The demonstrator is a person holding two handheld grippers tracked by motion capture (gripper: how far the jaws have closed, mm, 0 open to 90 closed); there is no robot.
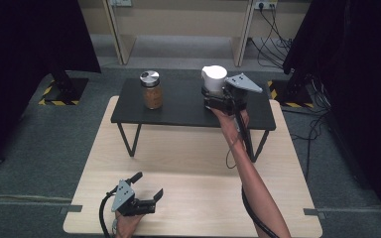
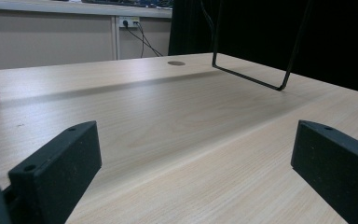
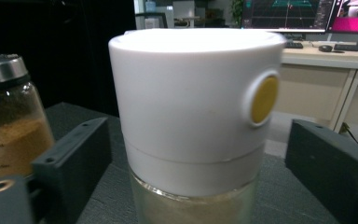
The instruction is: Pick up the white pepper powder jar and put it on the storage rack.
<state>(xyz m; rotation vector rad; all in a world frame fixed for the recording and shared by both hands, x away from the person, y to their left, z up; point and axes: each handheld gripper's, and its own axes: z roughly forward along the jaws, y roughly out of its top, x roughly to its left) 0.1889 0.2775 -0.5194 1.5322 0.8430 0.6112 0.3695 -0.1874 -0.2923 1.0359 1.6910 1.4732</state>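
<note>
Two jars stand on one black raised shelf point(image 1: 188, 106): one white-capped jar point(image 1: 214, 78) between the right gripper's point(image 1: 217, 97) jaws, and one glass jar with a metal lid point(image 1: 151, 89) off to their left. One wooden table point(image 1: 188, 163) lies beneath. Two grippers in all, counting the left gripper point(image 1: 149, 191).

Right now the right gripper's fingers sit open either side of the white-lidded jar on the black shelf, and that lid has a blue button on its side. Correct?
Not quite: the button is yellow, not blue, as the right gripper view shows. The rest holds: the right gripper has its fingers open either side of the white-lidded jar on the black shelf.
</note>
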